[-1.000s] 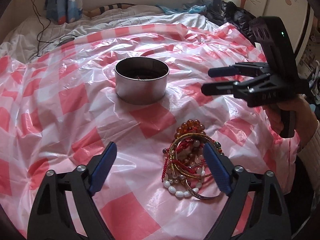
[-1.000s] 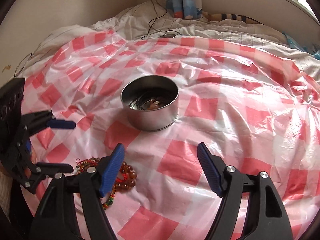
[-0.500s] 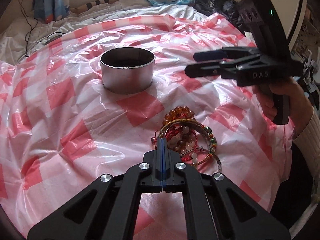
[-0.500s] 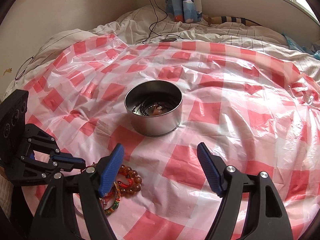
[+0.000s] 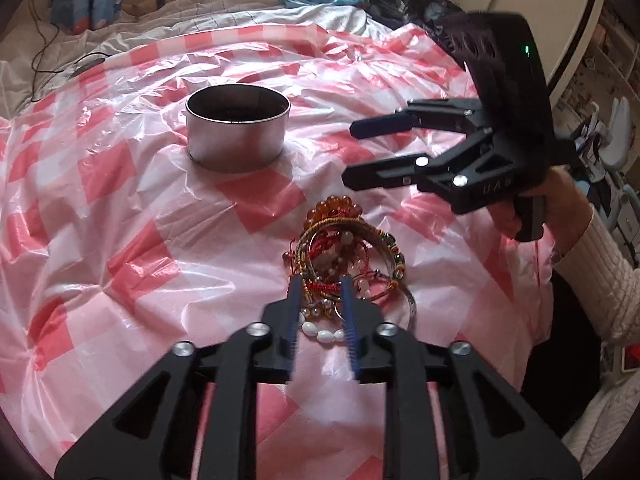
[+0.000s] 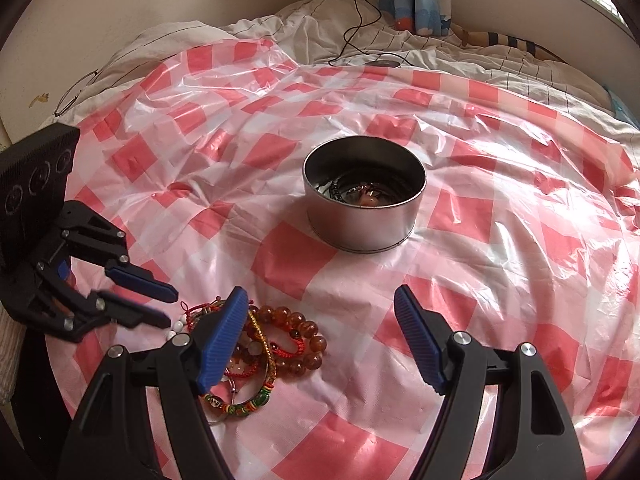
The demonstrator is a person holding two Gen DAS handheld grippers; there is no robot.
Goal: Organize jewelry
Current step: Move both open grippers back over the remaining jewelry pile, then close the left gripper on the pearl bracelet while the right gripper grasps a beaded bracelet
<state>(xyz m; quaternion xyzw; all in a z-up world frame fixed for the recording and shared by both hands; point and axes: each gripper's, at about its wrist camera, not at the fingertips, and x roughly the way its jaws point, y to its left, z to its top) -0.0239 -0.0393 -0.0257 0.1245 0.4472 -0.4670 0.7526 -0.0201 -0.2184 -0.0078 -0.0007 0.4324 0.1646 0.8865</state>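
A pick-up step was judged under way: the left gripper (image 5: 320, 280), narrowly parted, was poised at the tangled heap of beaded bracelets (image 5: 344, 256) near the red-checked plastic sheet's (image 5: 120, 208) near edge, apparently gripping nothing, while the right gripper (image 6: 320, 320) was held wide and empty; closing, then carrying to the round metal tin (image 5: 238, 134), would be required.

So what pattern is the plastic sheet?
Red-and-white checks on the plastic sheet, clearest in the right wrist view.
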